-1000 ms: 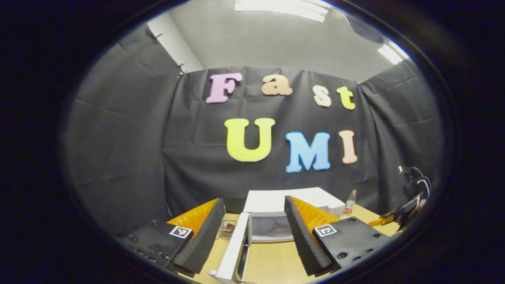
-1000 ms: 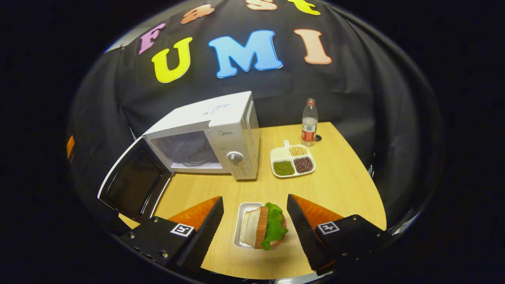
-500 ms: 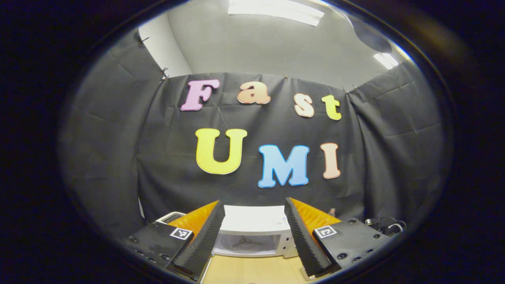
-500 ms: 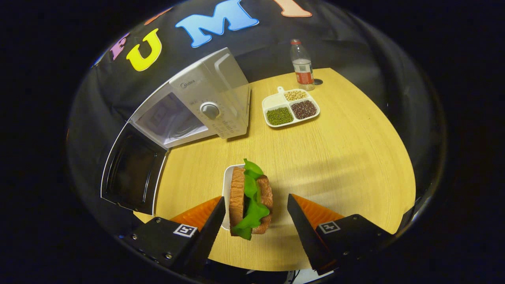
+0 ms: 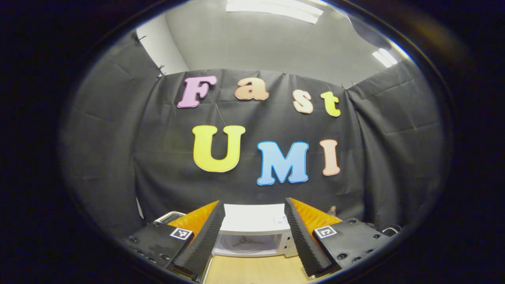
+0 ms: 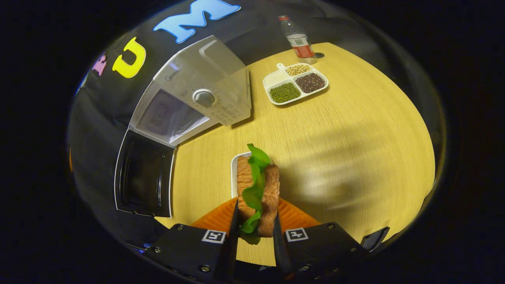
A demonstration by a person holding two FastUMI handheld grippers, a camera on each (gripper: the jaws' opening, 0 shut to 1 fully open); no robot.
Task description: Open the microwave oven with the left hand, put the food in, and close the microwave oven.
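Note:
In the right gripper view my right gripper [image 6: 255, 232] is shut on a sandwich [image 6: 258, 189] of two bread slices with green lettuce between them, its far end over a small white tray [image 6: 234, 173] on the wooden table. Beyond it stands the white microwave [image 6: 197, 94], its door [image 6: 144, 175] swung wide open to the left. In the left gripper view my left gripper [image 5: 254, 240] is open and holds nothing, raised and facing the microwave [image 5: 252, 232], whose cavity shows between the fingers.
A divided white dish [image 6: 295, 82] of green, dark and pale beans lies to the right of the microwave. A plastic bottle [image 6: 296, 39] stands behind it near the wall. The wooden table [image 6: 355, 130] spreads bare to the right.
My right gripper came down over the sandwich and shut on it. My left gripper drew back from the open door and now holds still facing the microwave.

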